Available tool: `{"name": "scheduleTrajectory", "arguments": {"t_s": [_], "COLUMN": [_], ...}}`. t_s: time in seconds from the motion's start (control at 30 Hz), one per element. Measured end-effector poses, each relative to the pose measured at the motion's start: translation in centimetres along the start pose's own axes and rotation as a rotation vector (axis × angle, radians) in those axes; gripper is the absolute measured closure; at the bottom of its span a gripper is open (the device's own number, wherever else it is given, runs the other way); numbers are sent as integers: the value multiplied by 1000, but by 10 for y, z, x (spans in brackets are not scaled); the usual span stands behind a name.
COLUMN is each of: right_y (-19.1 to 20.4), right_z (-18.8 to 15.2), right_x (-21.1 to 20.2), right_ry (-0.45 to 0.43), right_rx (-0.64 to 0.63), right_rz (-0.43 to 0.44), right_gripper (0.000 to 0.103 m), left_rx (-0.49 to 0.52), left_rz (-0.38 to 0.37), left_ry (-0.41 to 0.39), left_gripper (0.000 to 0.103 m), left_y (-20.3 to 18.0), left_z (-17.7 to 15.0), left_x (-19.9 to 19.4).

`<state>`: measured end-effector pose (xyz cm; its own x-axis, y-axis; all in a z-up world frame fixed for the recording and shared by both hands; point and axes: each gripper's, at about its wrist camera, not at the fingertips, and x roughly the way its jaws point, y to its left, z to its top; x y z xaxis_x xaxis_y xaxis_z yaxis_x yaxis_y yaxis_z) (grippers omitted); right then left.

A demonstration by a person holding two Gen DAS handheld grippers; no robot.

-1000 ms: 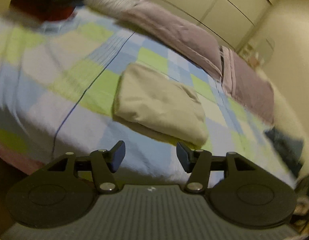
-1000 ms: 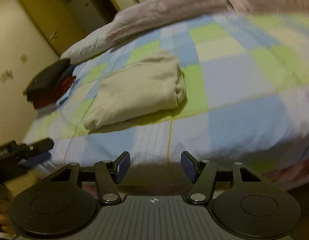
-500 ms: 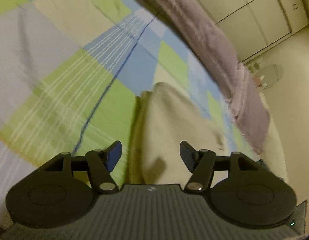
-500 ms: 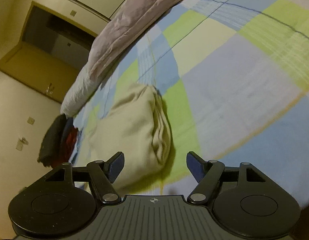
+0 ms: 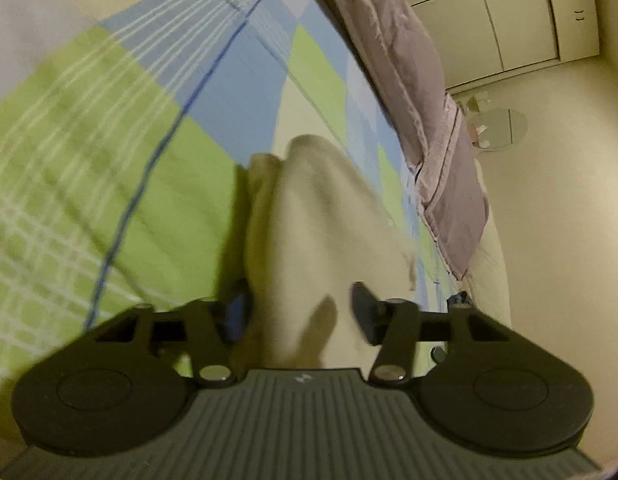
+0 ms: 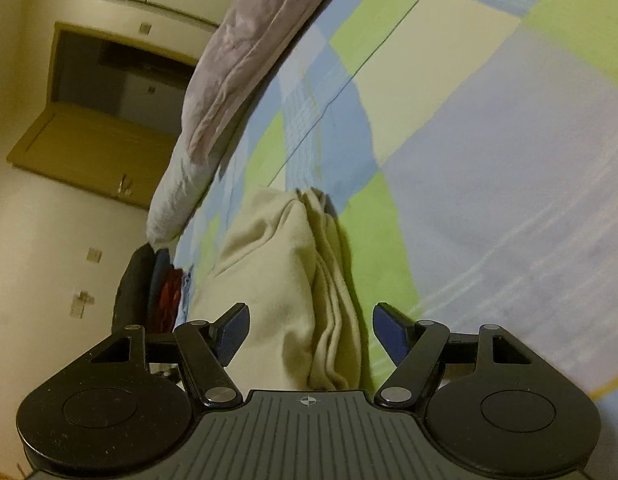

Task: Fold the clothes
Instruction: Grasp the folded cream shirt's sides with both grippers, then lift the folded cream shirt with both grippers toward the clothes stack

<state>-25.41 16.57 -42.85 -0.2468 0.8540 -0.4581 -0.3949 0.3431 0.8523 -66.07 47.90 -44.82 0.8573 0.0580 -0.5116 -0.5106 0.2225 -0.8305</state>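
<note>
Cream folded garment (image 5: 309, 240) on checked bed (image 5: 109, 152), at 12 o'clock from both tools. Left tool (image 5: 299, 312) spread apart astride its near end. Right tool (image 6: 311, 334) likewise apart over layered edge.

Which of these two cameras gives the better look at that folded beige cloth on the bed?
The right wrist view: the folded beige garment is sharp there, its stacked layers along one edge visible. The left wrist view shows the same garment blurred, without layer detail.

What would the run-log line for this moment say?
stage: pre-grasp | left gripper: open, straddling folded beige garment | right gripper: open, straddling garment's layered edge | surface: checked bedsheet
</note>
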Motion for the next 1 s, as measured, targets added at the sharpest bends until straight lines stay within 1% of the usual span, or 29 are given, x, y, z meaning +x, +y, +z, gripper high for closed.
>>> {"name": "scheduleTrajectory", "arguments": {"t_s": [0.03, 0.13, 0.23, 0.3, 0.33, 0.37, 0.43, 0.47, 0.5, 0.57, 0.6, 0.7, 0.77, 0.83, 0.9, 1.0], "right_y": [0, 2, 6, 9, 9, 8, 3, -1, -5, -8, -7, 8, 29, 57, 88, 138], "right_z": [2, 8, 16, 21, 23, 25, 27, 27, 28, 30, 31, 37, 45, 56, 66, 82], "right_x": [2, 13, 26, 36, 41, 44, 45, 44, 43, 41, 40, 35, 28, 15, 6, -9], "right_ry": [13, 66, 121, 160, 177, 191, 215, 224, 225, 228, 231, 233, 228, 230, 234, 236], "right_rx": [-9, -27, -47, -68, -81, -90, -94, -88, -65, -33, -22, 14, 47, 65, 75, 61], "right_rz": [4, 5, 3, 21, 20, 18, 31, 45, 56, 60, 55, 29, 42, 60, 79, 121], "right_gripper": [31, 31, 32, 33, 43, 51, 56, 61, 64, 73, 74, 77, 78, 78, 78, 78], "left_rx": [-15, -17, -19, -26, -33, -41, -55, -62, -69, -68, -66, -86, -114, -117, -97, -79], "left_rz": [-5, -10, -36, -51, -56, -61, -72, -77, -83, -59, -46, 9, 10, 13, 25, 23], "left_ry": [2, 21, 49, 66, 72, 79, 92, 99, 105, 105, 105, 92, 66, 41, 12, -44], "left_gripper": [70, 71, 71, 75, 76, 77, 80, 82, 87, 90, 91, 92, 92, 92, 92, 92], "left_y": [4, 3, 2, 2, 2, 2, 3, 3, 3, -5, -9, -36, -63, -93, -129, -172], "left_z": [1, 4, 7, 8, 9, 10, 11, 11, 12, 13, 13, 18, 25, 35, 45, 59], "left_x": [-1, 3, 13, 19, 21, 23, 27, 29, 31, 29, 28, 15, -4, -25, -51, -86]}}
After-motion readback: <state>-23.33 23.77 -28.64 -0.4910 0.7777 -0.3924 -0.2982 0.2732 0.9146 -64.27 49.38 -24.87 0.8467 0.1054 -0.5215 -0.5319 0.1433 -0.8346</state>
